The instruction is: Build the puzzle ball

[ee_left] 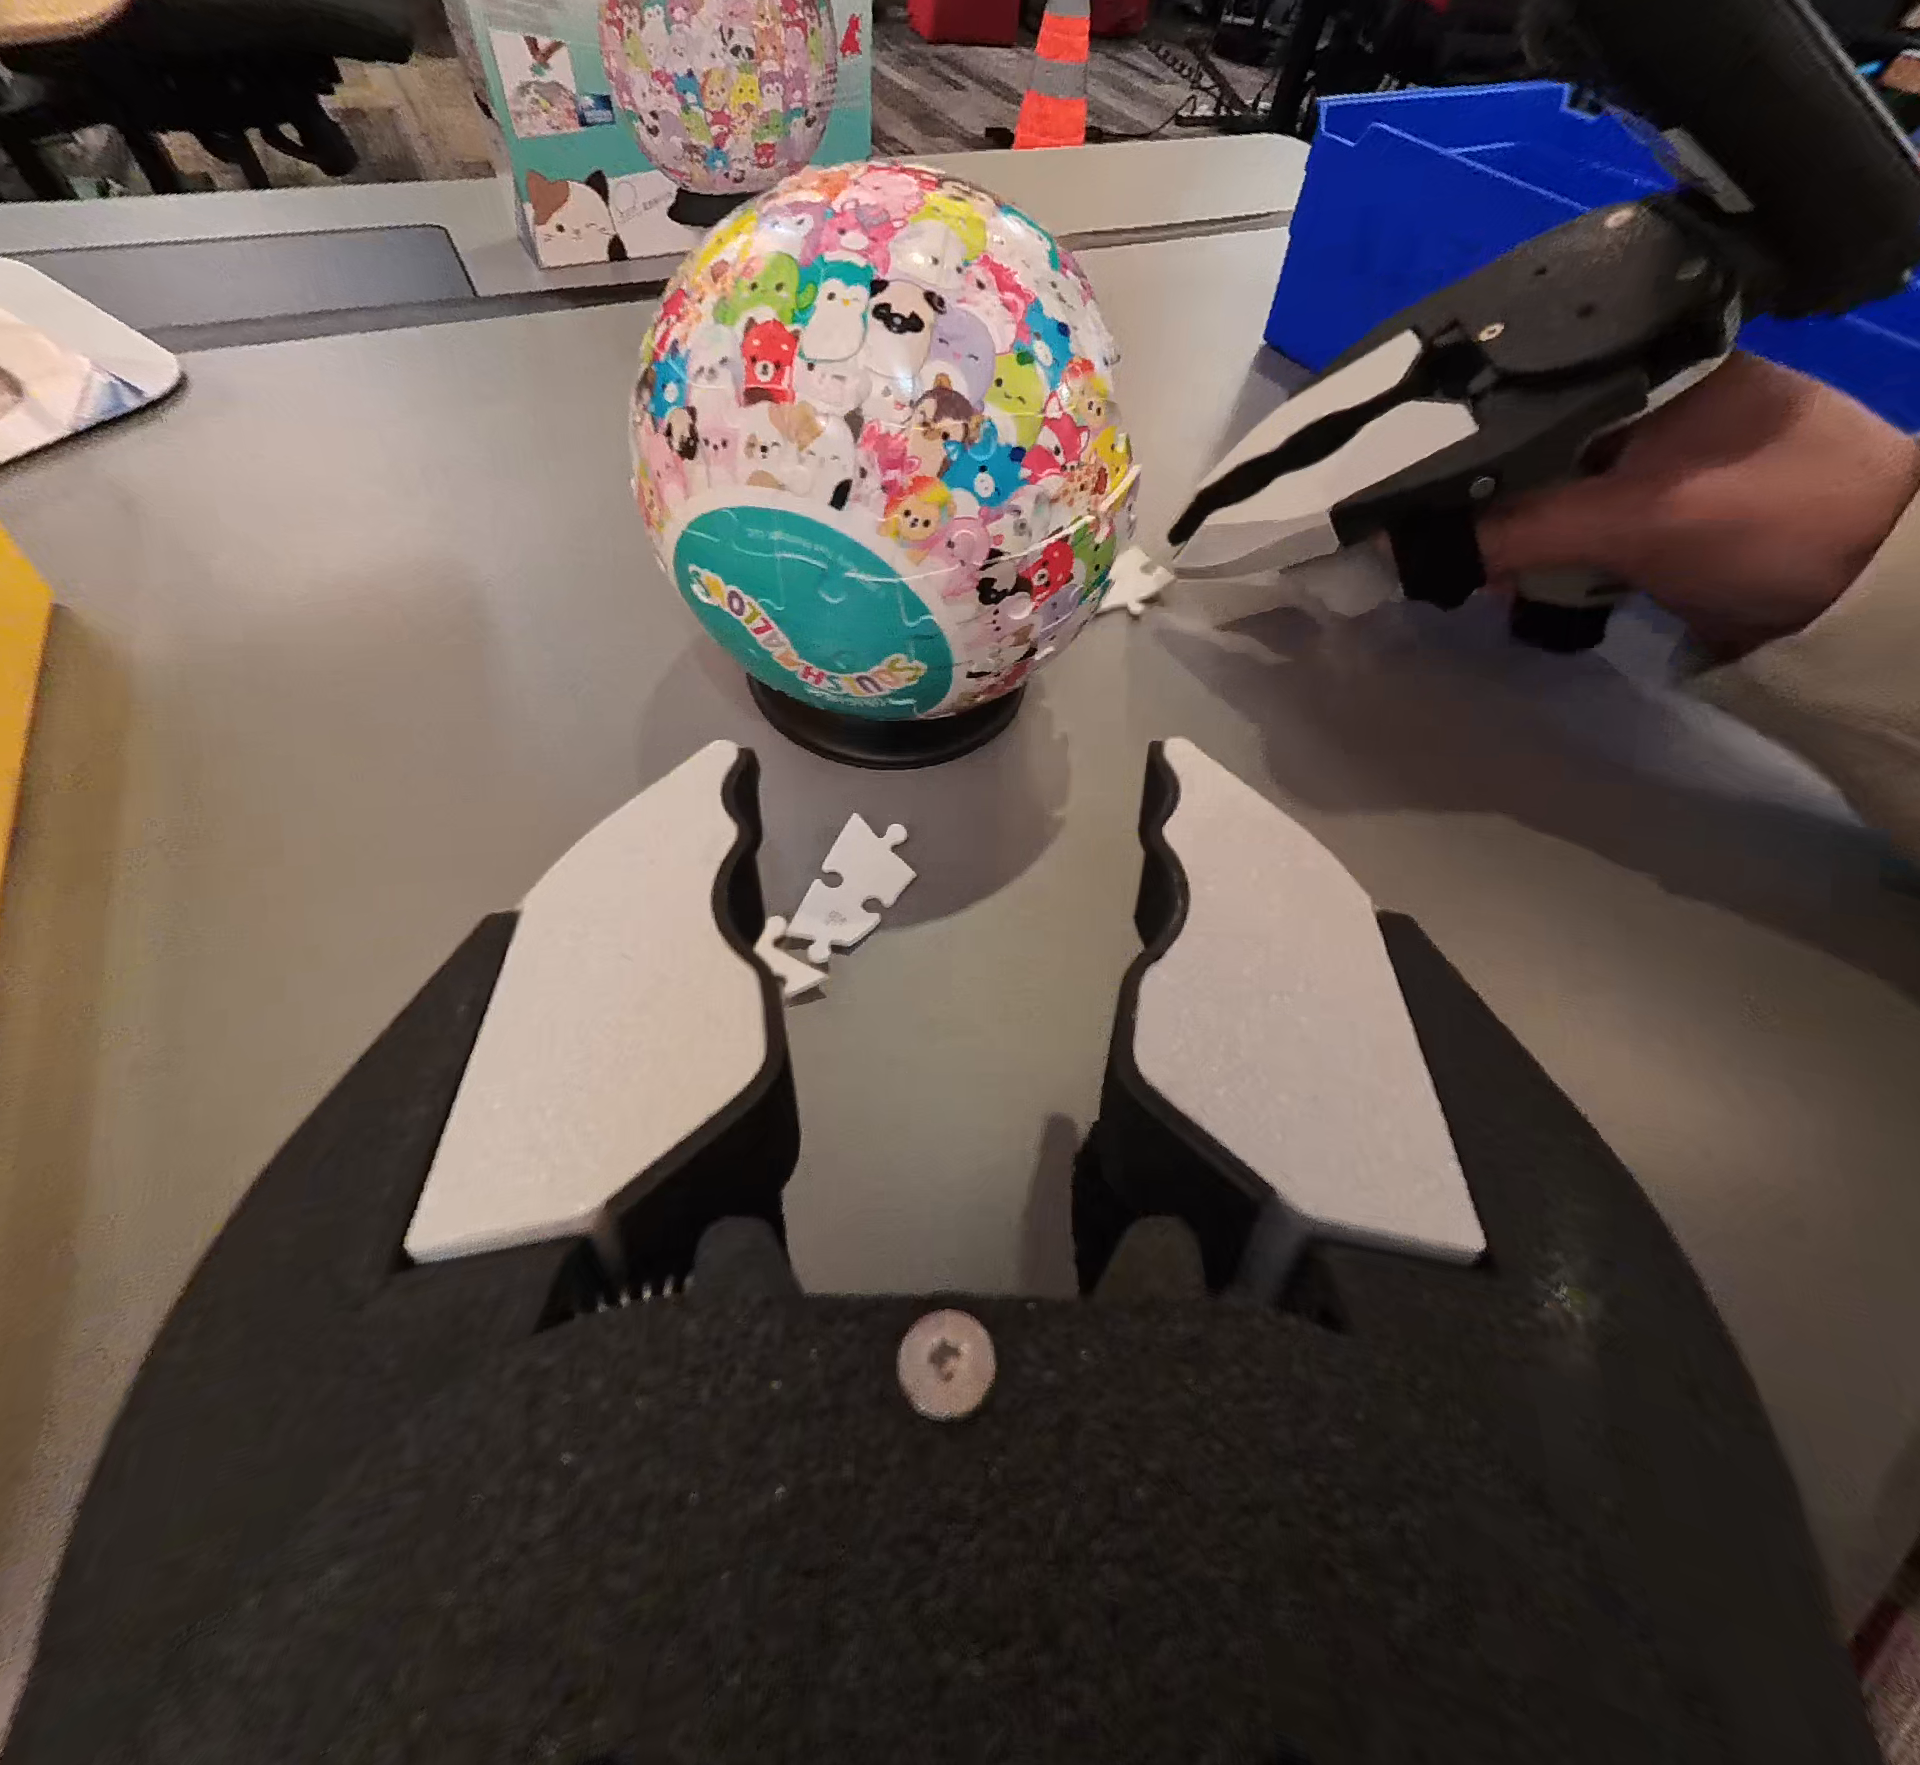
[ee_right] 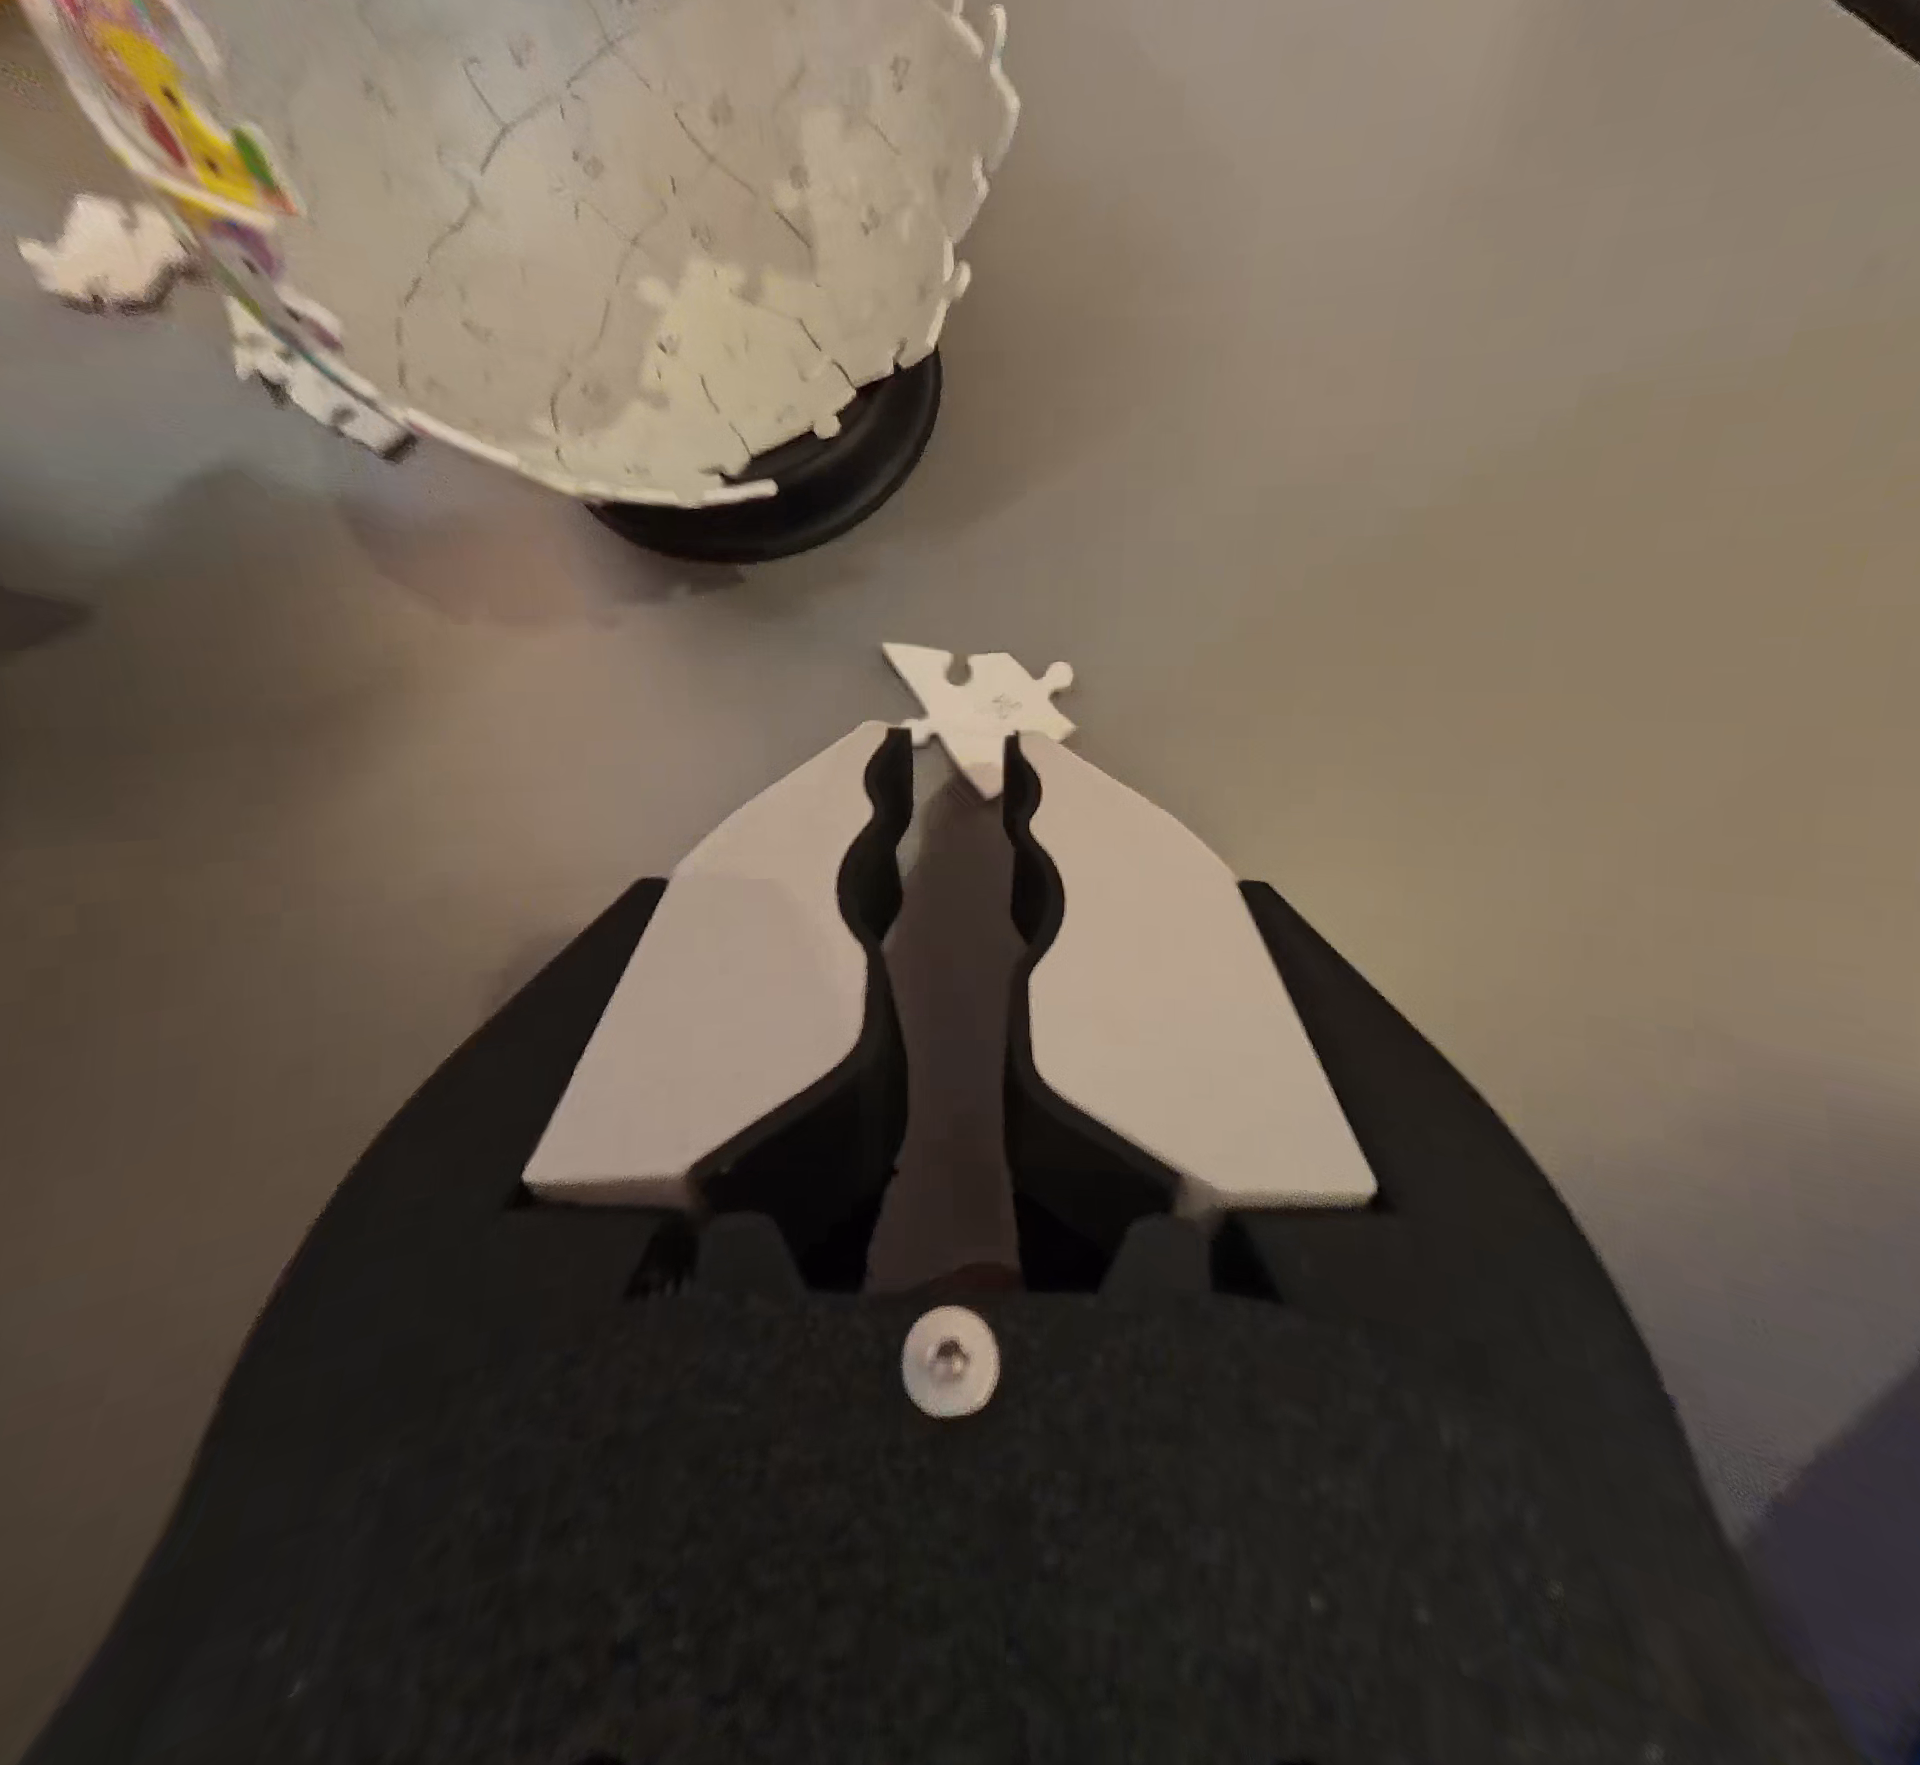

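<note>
Puzzle ball [ee_left: 873, 437] on black stand, mid-table [ee_left: 364, 676], likely light, fragile; left gripper [ee_left: 945, 780] spread over loose pieces [ee_left: 857, 884]; right gripper [ee_right: 958, 739] narrowed around flat piece [ee_right: 982, 702], best pinched edgewise.

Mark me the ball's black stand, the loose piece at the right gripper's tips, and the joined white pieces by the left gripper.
black stand [ee_left: 883, 736]: left wrist view, front rim.
loose piece [ee_right: 982, 689]: right wrist view, white back.
joined white pieces [ee_left: 854, 884]: left wrist view, larger piece's middle.
</note>
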Demonstrator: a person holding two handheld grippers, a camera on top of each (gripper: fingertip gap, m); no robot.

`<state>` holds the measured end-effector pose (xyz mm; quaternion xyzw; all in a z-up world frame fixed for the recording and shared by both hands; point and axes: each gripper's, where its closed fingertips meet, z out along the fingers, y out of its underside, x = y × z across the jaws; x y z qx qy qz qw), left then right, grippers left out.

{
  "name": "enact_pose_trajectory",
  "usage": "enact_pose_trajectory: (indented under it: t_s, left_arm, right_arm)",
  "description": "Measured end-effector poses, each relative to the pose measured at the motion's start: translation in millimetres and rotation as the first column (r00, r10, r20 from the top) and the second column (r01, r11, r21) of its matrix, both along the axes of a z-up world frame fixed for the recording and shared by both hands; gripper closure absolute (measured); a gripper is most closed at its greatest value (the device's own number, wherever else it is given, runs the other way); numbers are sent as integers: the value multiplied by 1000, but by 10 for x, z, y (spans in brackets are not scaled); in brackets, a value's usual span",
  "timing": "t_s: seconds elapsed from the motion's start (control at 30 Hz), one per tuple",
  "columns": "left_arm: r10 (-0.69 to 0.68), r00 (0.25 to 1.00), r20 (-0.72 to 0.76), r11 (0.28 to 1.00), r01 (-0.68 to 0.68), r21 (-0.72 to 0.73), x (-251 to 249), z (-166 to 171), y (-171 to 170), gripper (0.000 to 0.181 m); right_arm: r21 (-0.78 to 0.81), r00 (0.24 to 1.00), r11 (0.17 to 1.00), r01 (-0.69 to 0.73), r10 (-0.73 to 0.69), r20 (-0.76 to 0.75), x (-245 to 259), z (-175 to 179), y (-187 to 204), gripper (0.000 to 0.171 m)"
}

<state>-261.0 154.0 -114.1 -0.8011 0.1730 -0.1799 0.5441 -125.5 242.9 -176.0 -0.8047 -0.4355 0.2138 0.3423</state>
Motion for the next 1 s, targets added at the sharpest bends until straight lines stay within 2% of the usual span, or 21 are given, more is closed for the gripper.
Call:
enact_pose_trajectory:
  t_s: [0.13, 0.2, 0.33, 0.43, 0.5, 0.57, 0.6, 0.7, 0.77, 0.83, 0.87, 0.93, 1.0]
  left_arm:
    - [-73, 995, 61, 991, 79, -111, 6, -6, 47, 100]
    - [-125, 990, 66, 971, 136, -198, -43, -24, 60, 94]
    - [-209, 977, -31, 934, 190, -302, -190, -38, 86, 88]
    - [-275, 956, -100, 910, 225, -349, -241, 7, 158, 89]
    - [-304, 947, -107, 914, 258, -313, -254, 198, 258, 96]
    - [-349, 928, -131, 901, 294, -320, -284, 356, 310, 93]
    - [-377, 912, -160, 886, 305, -348, -321, 389, 319, 90]
    - [-451, 872, -192, 861, 369, -349, -384, 571, 379, 100]
    - [-556, 804, -208, 799, 448, -401, -401, 551, 389, 90]
    - [-655, 703, -278, 719, 467, -515, -496, 407, 484, 92]
    - [-711, 650, -268, 660, 486, -573, -504, 344, 504, 86]
    - [-796, 572, -198, 539, 522, -661, -448, 273, 573, 88]
    - [-851, 515, -105, 413, 530, -741, -378, 219, 652, 86]
  right_arm:
    - [-14, 974, 1000, -23, 19, -224, -181, 227, -78, 146]
    - [6, 959, 999, -36, 36, -282, -202, 264, -106, 146]
    - [13, 983, 999, -29, 31, -180, -96, 151, -131, 142]
    - [-44, 993, 998, -48, 43, -113, -93, 115, -218, 148]
    - [-33, 985, 996, -82, 76, -157, -193, 188, -295, 148]
    - [-53, 967, 991, -122, 107, -231, -297, 268, -417, 142]
    - [-70, 962, 990, -119, 98, -254, -323, 286, -458, 141]
    - [-177, 953, 978, -108, 51, -300, -407, 290, -607, 135]
    - [-241, 941, 960, -143, 57, -333, -524, 291, -755, 128]
    - [-255, 945, 958, -131, 43, -323, -624, 238, -827, 122]
    - [-268, 951, 957, -108, 21, -307, -668, 193, -838, 118]
    - [-331, 964, 943, -39, -52, -260, -732, 74, -836, 111]
    - [-399, 954, 917, 3, -122, -274, -826, 44, -815, 110]
